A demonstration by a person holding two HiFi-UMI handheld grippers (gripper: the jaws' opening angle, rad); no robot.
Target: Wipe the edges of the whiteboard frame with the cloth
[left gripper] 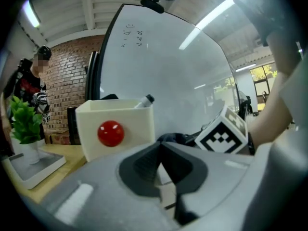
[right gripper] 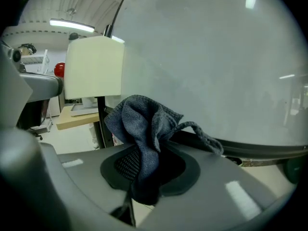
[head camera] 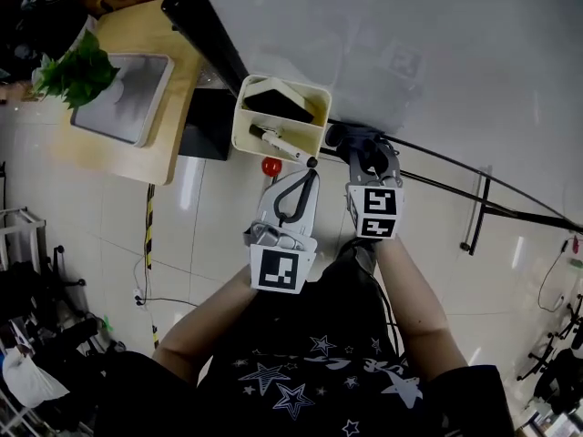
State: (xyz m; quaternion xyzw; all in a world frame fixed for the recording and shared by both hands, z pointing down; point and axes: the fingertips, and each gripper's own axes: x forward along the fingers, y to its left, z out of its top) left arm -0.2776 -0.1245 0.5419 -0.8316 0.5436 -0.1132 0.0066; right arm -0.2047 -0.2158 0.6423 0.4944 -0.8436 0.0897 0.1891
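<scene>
The whiteboard [head camera: 437,44] fills the upper right, and its black frame edge [head camera: 428,157] runs slantwise below it. My right gripper [head camera: 361,146] is shut on a dark blue-grey cloth [right gripper: 144,129], whose bunched top sticks out above the jaws and lies against the lower frame edge [right gripper: 250,150]. In the head view the cloth [head camera: 351,137] sits on the frame just right of a cream pen tray [head camera: 278,116]. My left gripper [head camera: 305,182] hangs just below that tray, shut, with nothing between its pads [left gripper: 144,162]. It is apart from the board.
The cream tray [left gripper: 115,129] holds markers and an eraser, and a red ball [head camera: 271,166] sits on its front. A wooden table [head camera: 164,107] with a plant [head camera: 77,71] stands at the left. A person [left gripper: 31,88] stands beyond it. Stand legs [head camera: 478,212] and cables cross the floor.
</scene>
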